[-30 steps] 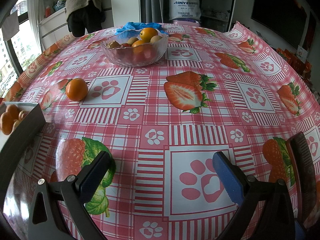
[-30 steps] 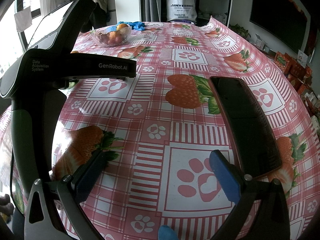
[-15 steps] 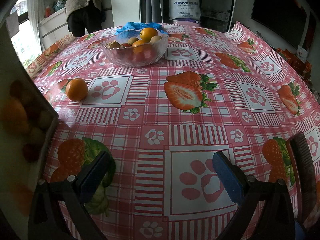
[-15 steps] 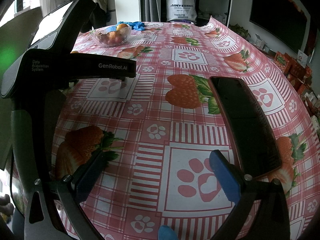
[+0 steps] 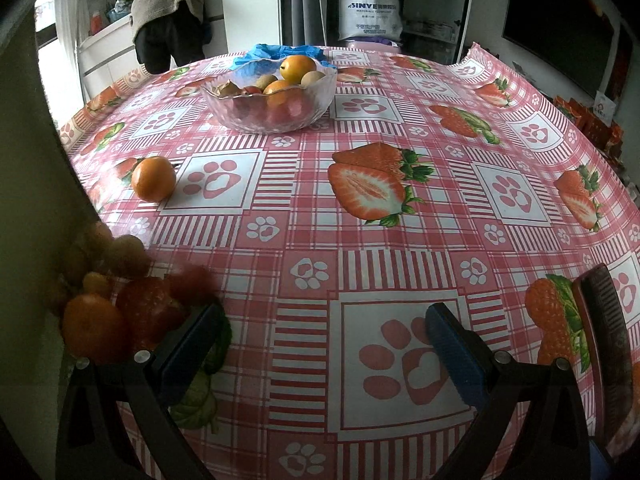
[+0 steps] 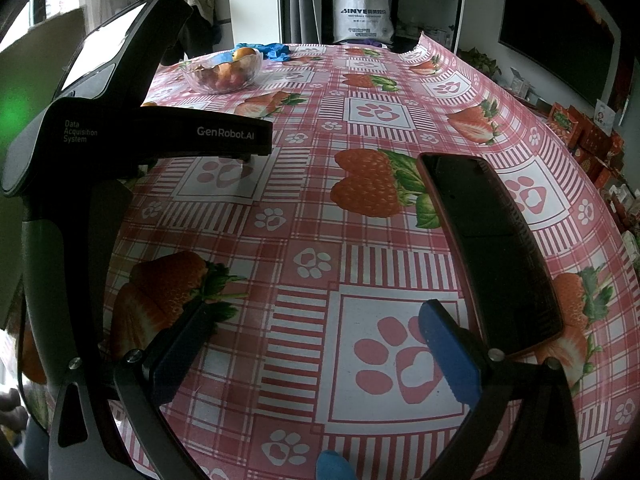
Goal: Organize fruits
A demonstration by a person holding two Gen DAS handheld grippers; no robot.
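Observation:
A glass bowl (image 5: 270, 100) with oranges and small brown and red fruits stands at the far middle of the table; it also shows in the right wrist view as the bowl (image 6: 224, 72). One loose orange (image 5: 153, 179) lies to the left of it. A tilted cardboard box (image 5: 32, 200) fills the left edge, and a blurred heap of fruits (image 5: 116, 304) tumbles from it beside my left finger. My left gripper (image 5: 320, 320) is open over the tablecloth, holding nothing. My right gripper (image 6: 316, 320) is open too, with nothing between its fingers.
A dark phone (image 6: 492, 248) lies just right of my right gripper, the same phone (image 5: 600, 340) at the left view's right edge. The left gripper's body (image 6: 120, 128) blocks the right view's left side. Blue cloth (image 5: 264, 52) lies behind the bowl. A person (image 5: 168, 12) stands beyond the table.
The box has swung in from the left and tipped up, and fruits now spill out by my left finger. Neither gripper has moved or changed its opening.

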